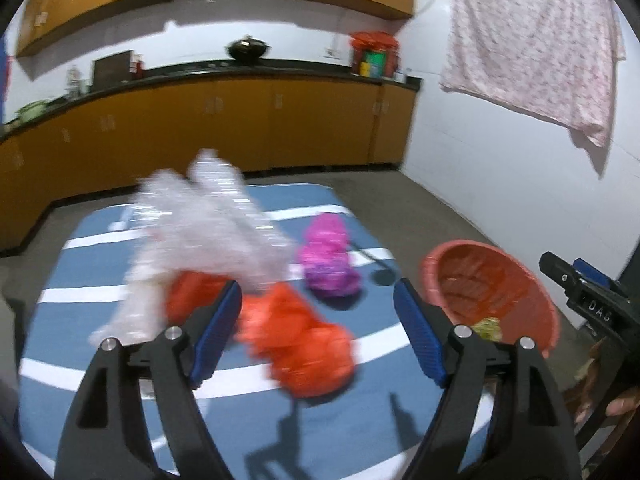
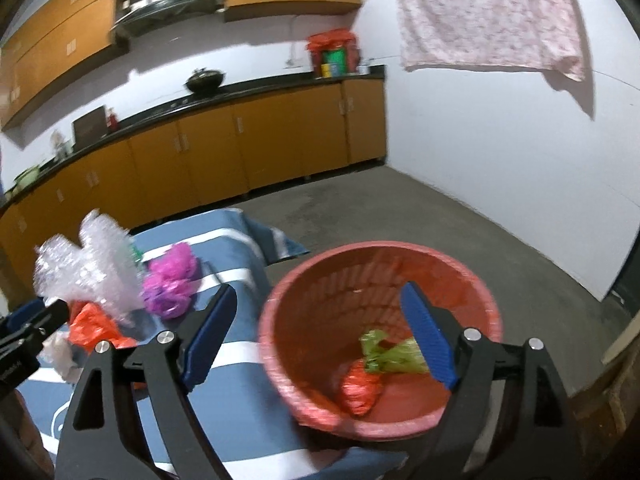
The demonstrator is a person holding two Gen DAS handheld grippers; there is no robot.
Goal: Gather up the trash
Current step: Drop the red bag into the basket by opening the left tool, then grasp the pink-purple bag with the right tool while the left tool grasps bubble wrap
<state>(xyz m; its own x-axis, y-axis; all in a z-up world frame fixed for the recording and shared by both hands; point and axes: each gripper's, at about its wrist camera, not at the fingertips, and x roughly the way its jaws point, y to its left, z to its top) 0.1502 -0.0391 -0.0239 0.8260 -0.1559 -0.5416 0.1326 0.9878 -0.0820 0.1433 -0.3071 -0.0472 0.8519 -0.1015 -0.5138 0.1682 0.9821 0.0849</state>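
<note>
My left gripper stands open over a blue striped tablecloth. A crumpled orange bag lies between and just beyond its blue pads, which do not press on it. A clear crinkled plastic sheet lies further left, and a magenta wad lies behind. My right gripper is open above a red basket at the table's right edge. The basket holds a green bag and an orange-red wad. Nothing is between the right pads.
Orange cabinets with a dark counter line the back wall. A pink cloth hangs on the white wall at right. Grey floor lies beyond the table. A hand holds the right gripper's handle.
</note>
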